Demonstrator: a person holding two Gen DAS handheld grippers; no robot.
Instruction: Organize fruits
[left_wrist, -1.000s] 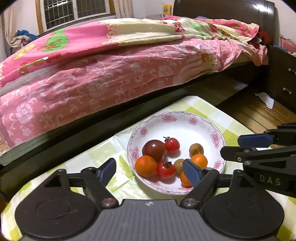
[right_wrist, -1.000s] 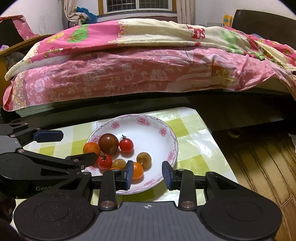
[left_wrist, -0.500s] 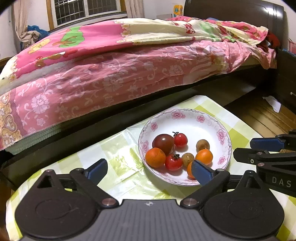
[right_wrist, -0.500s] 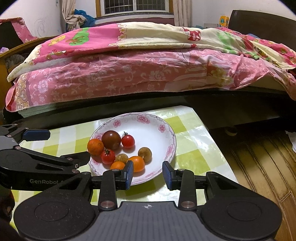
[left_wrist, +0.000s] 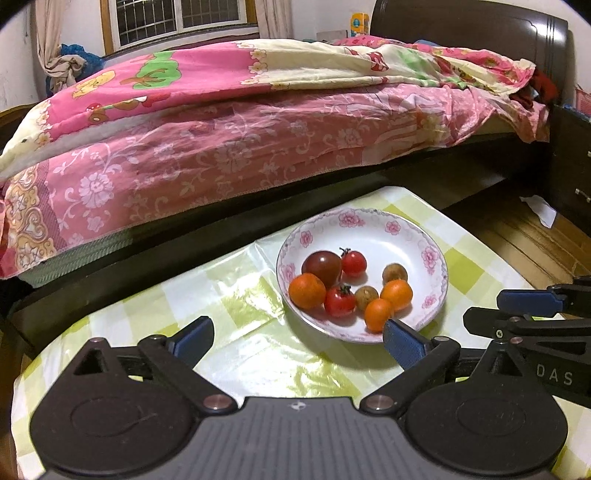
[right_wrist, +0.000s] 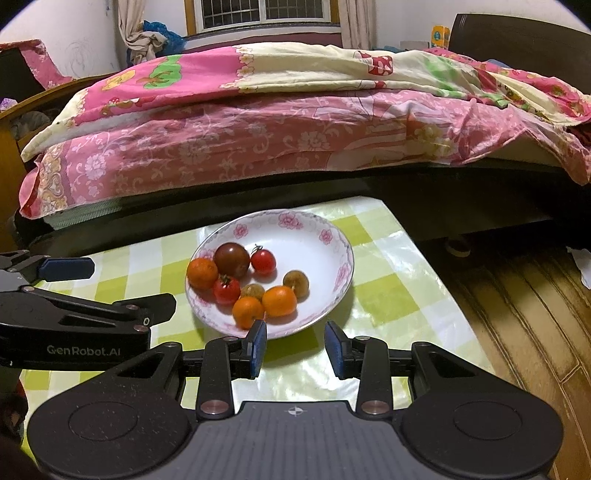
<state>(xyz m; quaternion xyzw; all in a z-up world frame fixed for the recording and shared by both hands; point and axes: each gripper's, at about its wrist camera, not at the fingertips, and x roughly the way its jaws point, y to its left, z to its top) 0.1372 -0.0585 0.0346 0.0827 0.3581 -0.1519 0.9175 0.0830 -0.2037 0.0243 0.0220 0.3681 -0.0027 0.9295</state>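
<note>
Fruits gathered in floral bowl (right_wrist: 341, 273) on tabletop (right_wrist: 391, 295); nothing gripped.
Left gripper (left_wrist: 295, 338) spread wide, right gripper (right_wrist: 295, 345) partly open, both empty, just short of bowl's near rim, presumably for clearance.

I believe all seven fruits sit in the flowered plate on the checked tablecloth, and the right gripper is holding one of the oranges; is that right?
Not quite: the right gripper holds nothing. In the right wrist view its jaws stand open and empty just short of the plate, with the nearest orange lying in the plate. The rest stands.
</note>
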